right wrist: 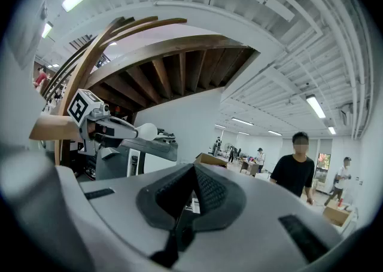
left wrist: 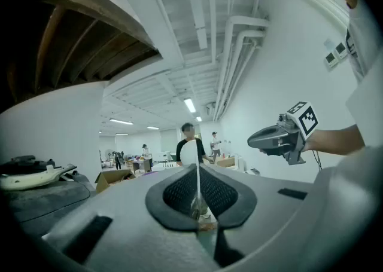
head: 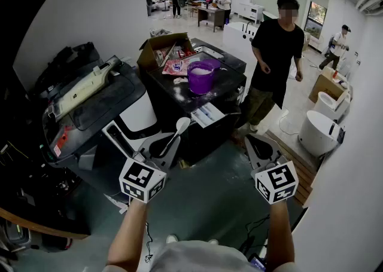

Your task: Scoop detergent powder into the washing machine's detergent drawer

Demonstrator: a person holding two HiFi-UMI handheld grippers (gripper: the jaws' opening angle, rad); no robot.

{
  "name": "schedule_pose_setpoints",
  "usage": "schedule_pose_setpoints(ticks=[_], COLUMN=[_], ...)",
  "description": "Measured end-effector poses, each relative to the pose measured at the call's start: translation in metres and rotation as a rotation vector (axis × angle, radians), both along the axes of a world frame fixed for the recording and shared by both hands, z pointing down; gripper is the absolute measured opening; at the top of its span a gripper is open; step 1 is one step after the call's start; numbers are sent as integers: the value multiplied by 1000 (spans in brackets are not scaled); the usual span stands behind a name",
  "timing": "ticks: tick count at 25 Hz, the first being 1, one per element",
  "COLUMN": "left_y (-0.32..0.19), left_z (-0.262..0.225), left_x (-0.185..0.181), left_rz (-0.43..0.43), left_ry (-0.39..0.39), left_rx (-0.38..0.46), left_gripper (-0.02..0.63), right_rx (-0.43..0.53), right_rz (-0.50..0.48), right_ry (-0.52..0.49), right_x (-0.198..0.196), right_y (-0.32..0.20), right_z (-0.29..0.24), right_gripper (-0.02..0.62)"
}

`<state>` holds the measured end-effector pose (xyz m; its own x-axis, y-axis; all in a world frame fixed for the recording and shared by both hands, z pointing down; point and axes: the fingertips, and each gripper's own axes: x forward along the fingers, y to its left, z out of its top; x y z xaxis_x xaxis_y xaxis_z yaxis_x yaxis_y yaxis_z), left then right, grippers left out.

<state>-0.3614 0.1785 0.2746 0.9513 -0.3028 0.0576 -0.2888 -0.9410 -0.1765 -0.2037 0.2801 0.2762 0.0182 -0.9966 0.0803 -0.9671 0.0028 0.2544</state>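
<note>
While the left hand-held gripper (head: 166, 145) clamps the thin handle of the white spoon (head: 181, 125), the right hand-held gripper (head: 258, 145) is closed on nothing. Spoon sits short of the purple tub (head: 202, 76), on the person's side. Probably light, stiff, slick plastic; hold low on handle, bowl level.

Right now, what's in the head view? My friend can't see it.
The left claw grips a white spoon and the right claw is shut and empty, both held before a dark machine with a purple tub of white powder on top. A person in black stands beyond.
</note>
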Motion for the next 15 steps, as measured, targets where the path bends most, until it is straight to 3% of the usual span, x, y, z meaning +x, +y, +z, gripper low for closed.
schedule_pose_setpoints(ticks=[4,9,15], left_y=[8,19,35], left_z=[6,5,13], left_x=[9,22,33], left_rz=[-10,-39,-106], left_ry=[-31,-34,-14], left_rx=[13,13,-10], left_gripper=[15,15,15], right_rx=[15,72,59], right_rz=[16,-17,-52], right_ry=[-5,-82,1], right_x=[15,35,53], right_y=[14,32,54], right_z=[-1,-11,-5], right_gripper=[-5,-3,-3])
